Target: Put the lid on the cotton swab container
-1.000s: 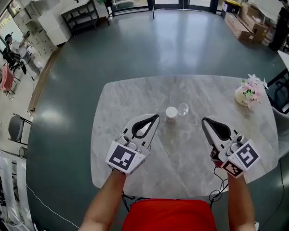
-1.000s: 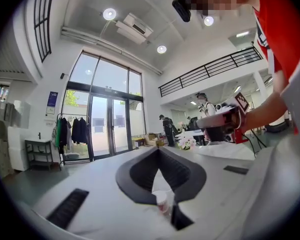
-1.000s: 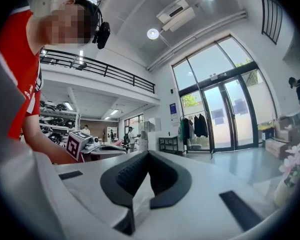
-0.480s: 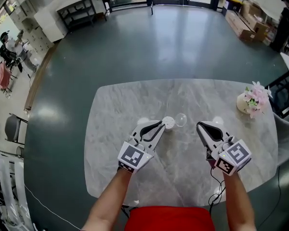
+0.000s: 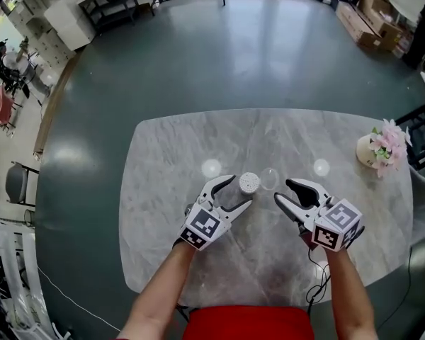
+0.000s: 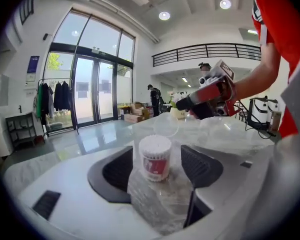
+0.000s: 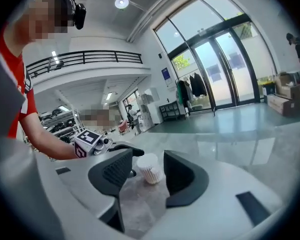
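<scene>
Left tongs (image 5: 239,191) and right tongs (image 5: 282,190) opening, nothing gripped.
Swab container (image 5: 249,183) mid-frame, just ahead of left tongs; clear lid (image 5: 269,178) beside it on worktop (image 5: 191,147).

On my feed I count one cotton swab container (image 5: 249,183), one clear lid (image 5: 269,178), one vase of pink flowers (image 5: 382,149), and one marble counter (image 5: 170,154) carrying all three of them.

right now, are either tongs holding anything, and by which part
Nothing is held. The left tongs and right tongs are opening, touching nothing; the swab container stands free beyond the left tips.
</scene>
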Demonstrator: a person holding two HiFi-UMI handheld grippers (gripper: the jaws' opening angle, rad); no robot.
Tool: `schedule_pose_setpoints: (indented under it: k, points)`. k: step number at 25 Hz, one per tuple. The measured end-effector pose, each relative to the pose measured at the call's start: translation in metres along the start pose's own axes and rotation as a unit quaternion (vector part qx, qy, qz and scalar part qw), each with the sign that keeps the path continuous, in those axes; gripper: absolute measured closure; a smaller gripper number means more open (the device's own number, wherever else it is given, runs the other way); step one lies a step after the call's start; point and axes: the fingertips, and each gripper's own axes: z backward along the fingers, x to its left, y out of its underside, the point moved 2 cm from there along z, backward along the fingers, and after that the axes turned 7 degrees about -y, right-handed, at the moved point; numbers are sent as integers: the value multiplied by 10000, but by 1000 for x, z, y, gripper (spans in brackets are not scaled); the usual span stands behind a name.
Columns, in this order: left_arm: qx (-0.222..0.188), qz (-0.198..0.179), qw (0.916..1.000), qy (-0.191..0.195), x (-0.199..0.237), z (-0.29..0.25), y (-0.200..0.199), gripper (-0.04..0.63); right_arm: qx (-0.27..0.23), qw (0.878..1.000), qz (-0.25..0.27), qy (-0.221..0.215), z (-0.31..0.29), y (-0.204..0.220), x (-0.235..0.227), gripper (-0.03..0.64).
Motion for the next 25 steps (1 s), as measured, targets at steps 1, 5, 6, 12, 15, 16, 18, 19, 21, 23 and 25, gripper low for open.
schedule_pose_setpoints:
  k: [1,5,6,12,15,16,18,19,21,23,25]
  points:
    - [69,-11,10000,51,-1,-5,4,290,78,9999,-53,-40,-4,5,-2,391]
    - [313,-54,9994,123,3,-20,14,276,264,9995,-154,-71,-16,11,-7,370]
    - [362,-63,9992,130,4,-24,16,276,287,9994,-173,-80,-18,12,-9,370]
    - [469,-24,9987,214,4,-32,23,281,376,9989,-35,-286,-33,3,-1,370]
    - [386,-37,9991,197,4,-38,23,298,410,9978,196,-484,-39,-6,7,371]
    - [364,-52,9991,206,3,-39,23,299,448,9970,269,-573,-42,-7,11,371]
    - [352,-65,9991,225,3,-40,23,299,548,9949,344,-771,-52,-7,18,371]
    - [350,-65,9991,229,3,-40,24,299,608,9937,336,-876,-58,-5,22,381]
    - [340,-69,9991,231,4,-39,24,299,743,9912,242,-1070,-70,0,27,427]
    - [330,-72,9991,239,4,-39,24,299,865,9891,84,-1185,-80,4,29,434]
    - [327,-74,9991,253,2,-41,24,299,968,9880,-113,-1201,-86,9,27,462]
